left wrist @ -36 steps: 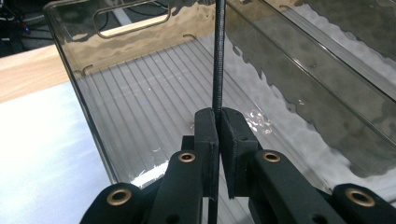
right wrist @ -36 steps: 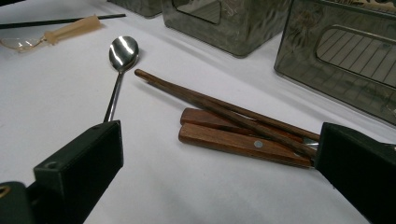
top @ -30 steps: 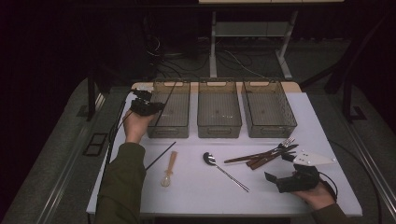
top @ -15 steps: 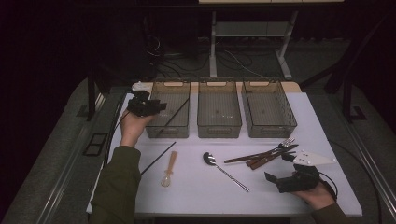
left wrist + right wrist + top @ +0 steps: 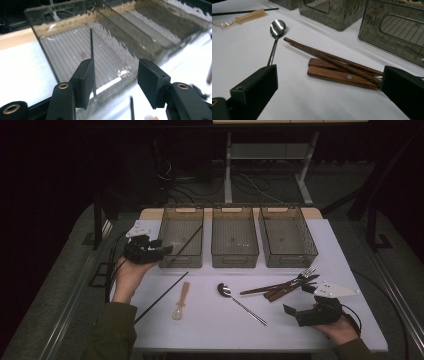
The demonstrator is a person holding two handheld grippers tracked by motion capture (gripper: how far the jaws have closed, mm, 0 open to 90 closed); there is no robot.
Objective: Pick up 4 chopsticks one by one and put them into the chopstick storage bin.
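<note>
High view: a white desk (image 5: 210, 330) fills the lower middle of the frame, with three clear bins in a row along its upper edge. The left hand-held gripper (image 5: 162, 251) sits at left centre, just beside the left bin (image 5: 181, 240), where a thin black chopstick (image 5: 189, 240) leans slanting inside. A second black chopstick (image 5: 160, 298) lies on the desk at lower left, next to a pale plastic spoon (image 5: 181, 301). A metal spoon (image 5: 240, 302) lies at centre. Right of it, a bundle of wooden-handled cutlery (image 5: 282, 287) with a fork at its upper end. The right hand-held gripper (image 5: 294, 314) rests at lower right, near that bundle.

Left gripper view: the two black jaws stand wide apart at the bottom of the frame, holding nothing. The leaning chopstick (image 5: 92, 62) runs upright just beside the left jaw's inner edge, over the bin's ribbed floor (image 5: 75, 52); whether it touches the jaw, I cannot tell.

Right gripper view: the jaws are spread wide at the lower corners, empty. Between them lie the wooden handles (image 5: 337, 72), with a dark wooden stick (image 5: 322, 56) crossing on top. The metal spoon (image 5: 276, 31) is at upper left, the pale spoon (image 5: 244, 17) beyond it.
</note>
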